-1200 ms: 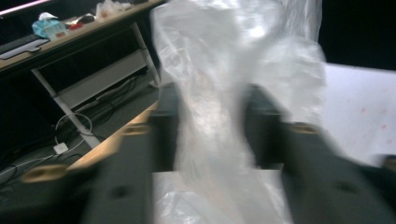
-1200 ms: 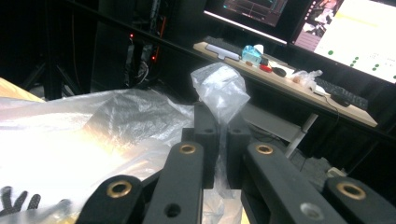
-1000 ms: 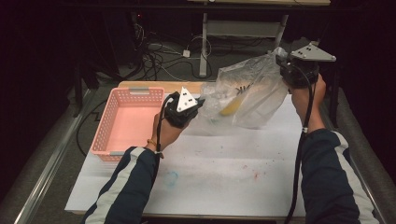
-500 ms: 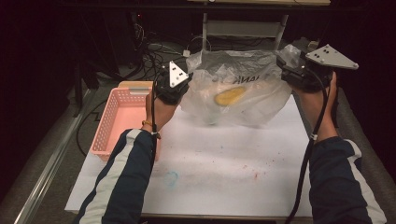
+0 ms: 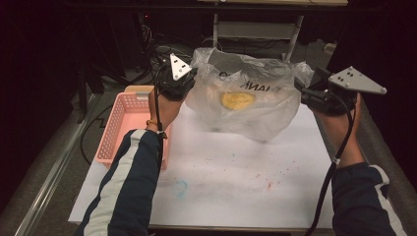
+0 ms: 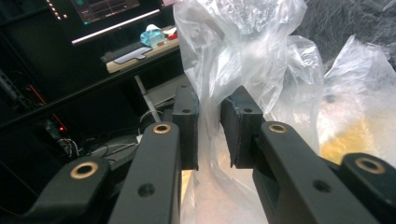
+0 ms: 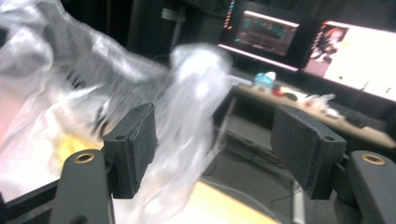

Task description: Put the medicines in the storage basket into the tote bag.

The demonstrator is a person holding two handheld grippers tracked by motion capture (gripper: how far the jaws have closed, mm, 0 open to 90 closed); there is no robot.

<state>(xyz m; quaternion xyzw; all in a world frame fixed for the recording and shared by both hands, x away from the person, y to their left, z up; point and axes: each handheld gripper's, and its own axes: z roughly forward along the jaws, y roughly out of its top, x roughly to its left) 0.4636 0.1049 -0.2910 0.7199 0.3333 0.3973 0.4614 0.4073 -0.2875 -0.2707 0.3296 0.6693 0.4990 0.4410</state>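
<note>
Left hand-held gripper (image 6: 209,133) has just been opening a little, its jaws narrowly parted with a fold of the clear plastic bag (image 5: 246,98) between the pads; whether they still pinch it I cannot tell. Right hand-held gripper (image 7: 215,154) has just been opening, jaws wide apart, bag film loose between them, released. Bag with a yellow item (image 5: 238,100) inside sits mid-back on the white tabletop (image 5: 236,172), between both grippers. Pink basket (image 5: 120,123) stands at the tabletop's left edge.

The yellow item (image 5: 237,100) inside the plastic bag (image 5: 255,115) is veiled by film, its kind unreadable; the bag's printed lettering (image 5: 259,87) is partly creased away.
</note>
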